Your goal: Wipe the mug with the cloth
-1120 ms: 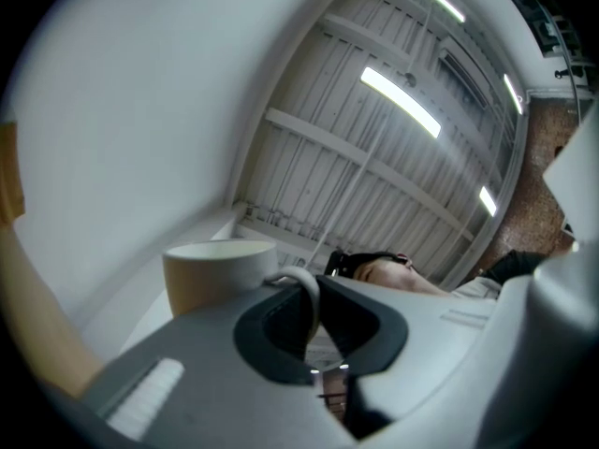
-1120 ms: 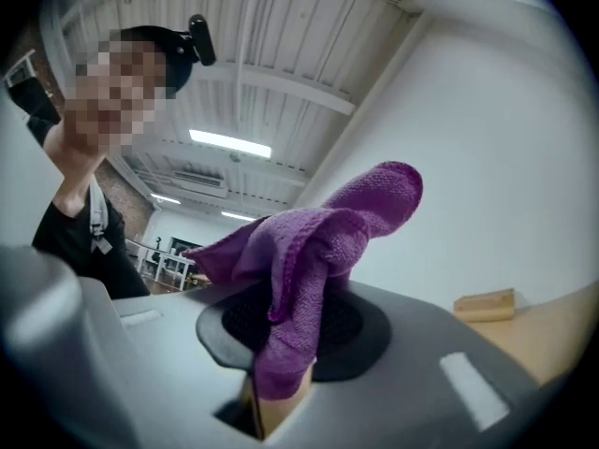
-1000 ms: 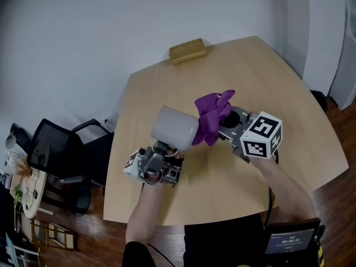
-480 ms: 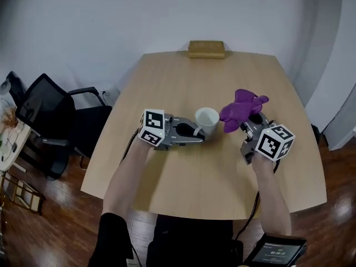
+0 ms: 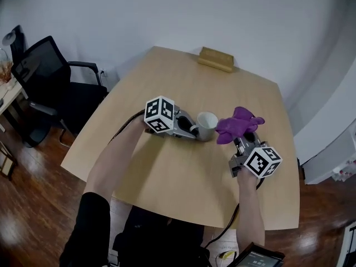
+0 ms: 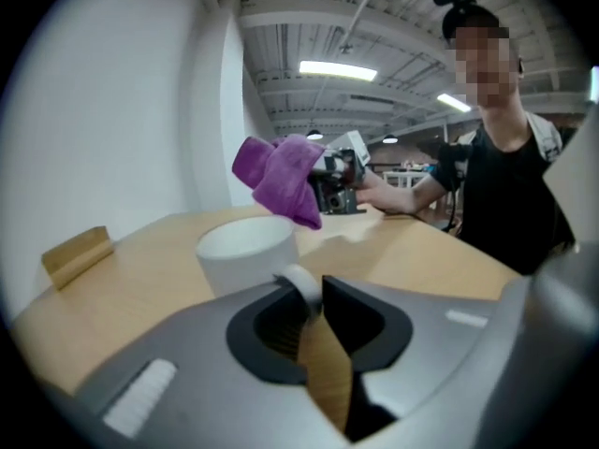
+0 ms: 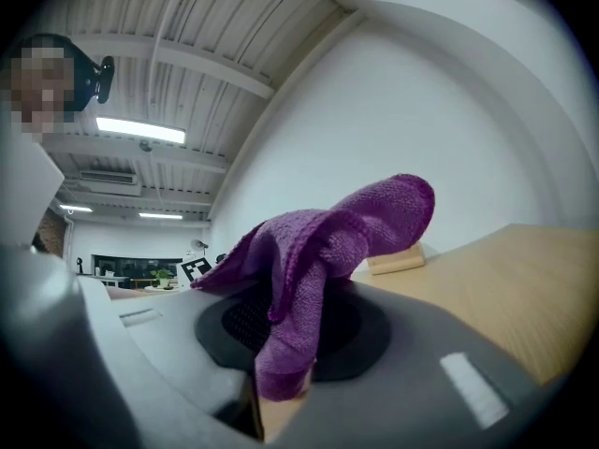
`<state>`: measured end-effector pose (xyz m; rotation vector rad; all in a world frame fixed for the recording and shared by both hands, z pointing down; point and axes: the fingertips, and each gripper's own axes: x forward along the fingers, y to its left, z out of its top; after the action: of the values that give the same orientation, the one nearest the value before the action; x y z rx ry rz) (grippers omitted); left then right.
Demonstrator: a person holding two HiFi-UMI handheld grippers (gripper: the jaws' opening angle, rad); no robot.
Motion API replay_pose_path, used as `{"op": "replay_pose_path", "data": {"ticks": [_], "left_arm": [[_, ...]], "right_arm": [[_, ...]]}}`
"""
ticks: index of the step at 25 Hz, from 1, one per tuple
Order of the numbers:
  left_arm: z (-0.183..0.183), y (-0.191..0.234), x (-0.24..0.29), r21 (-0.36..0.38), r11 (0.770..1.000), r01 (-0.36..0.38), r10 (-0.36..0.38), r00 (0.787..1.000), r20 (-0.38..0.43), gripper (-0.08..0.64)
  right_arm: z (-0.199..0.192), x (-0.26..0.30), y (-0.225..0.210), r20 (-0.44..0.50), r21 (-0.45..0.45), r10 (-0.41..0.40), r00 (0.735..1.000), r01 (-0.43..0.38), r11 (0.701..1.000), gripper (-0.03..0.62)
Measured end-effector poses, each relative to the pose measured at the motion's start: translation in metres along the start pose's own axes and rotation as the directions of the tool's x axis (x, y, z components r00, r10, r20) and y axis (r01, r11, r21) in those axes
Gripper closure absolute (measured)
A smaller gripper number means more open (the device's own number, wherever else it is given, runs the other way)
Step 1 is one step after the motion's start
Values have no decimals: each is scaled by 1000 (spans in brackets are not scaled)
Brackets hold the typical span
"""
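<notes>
A white mug stands upright on the wooden table. Its handle lies between the jaws of my left gripper, which have just been opening; a gap shows beside the handle. A bunched purple cloth sticks up out of my right gripper, which is shut on it, just right of the mug and apart from it. In the left gripper view the cloth hangs beyond the mug's rim. In the right gripper view the cloth hides the jaw tips.
A small wooden block lies at the table's far edge. A black office chair stands on the floor to the left. A white wall runs behind the table.
The mug, held up and tilted against the cloth a second ago, now stands upright on the table. The cloth has drawn away to the mug's right. The left jaws have parted.
</notes>
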<state>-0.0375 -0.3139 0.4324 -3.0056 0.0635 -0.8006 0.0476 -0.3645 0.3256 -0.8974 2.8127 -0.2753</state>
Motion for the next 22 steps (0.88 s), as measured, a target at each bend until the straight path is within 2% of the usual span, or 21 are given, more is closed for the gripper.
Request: {"op": "replay_pose_path", "data": {"ticks": [2,5,8,11,13,19,22], "left_arm": [[-4,9,-6,-7,996,-87,87,996,-6,466],[0,22,-18,-67,973,-219,224,972,75,457],[-1,33,-24,-139,932,-335,352,929,114,457],[-4,47,-28,-196,870,-453,476,875,91,471],[-5,55,-28,-220,837,-501,526,848,71,479],[-6,88,-30,-244,758,-605,630,776,31,485],[-11,107,-35,-229,731,-643,661,750,6,477]], "right_arm": [[1,0,0,-2,-4,3,1000,-3,1000,511],[3,-1,1,-1,-2,-3,1000,3,1000,511],[4,-2,-1,8,-3,-4,1000,4,1000,511],[6,-4,-3,16,-3,-6,1000,7,1000,511],[7,-5,-5,19,-3,-9,1000,9,1000,511],[9,-7,-7,26,-2,-16,1000,16,1000,511],[7,-7,-6,22,-1,-15,1000,15,1000,511]]}}
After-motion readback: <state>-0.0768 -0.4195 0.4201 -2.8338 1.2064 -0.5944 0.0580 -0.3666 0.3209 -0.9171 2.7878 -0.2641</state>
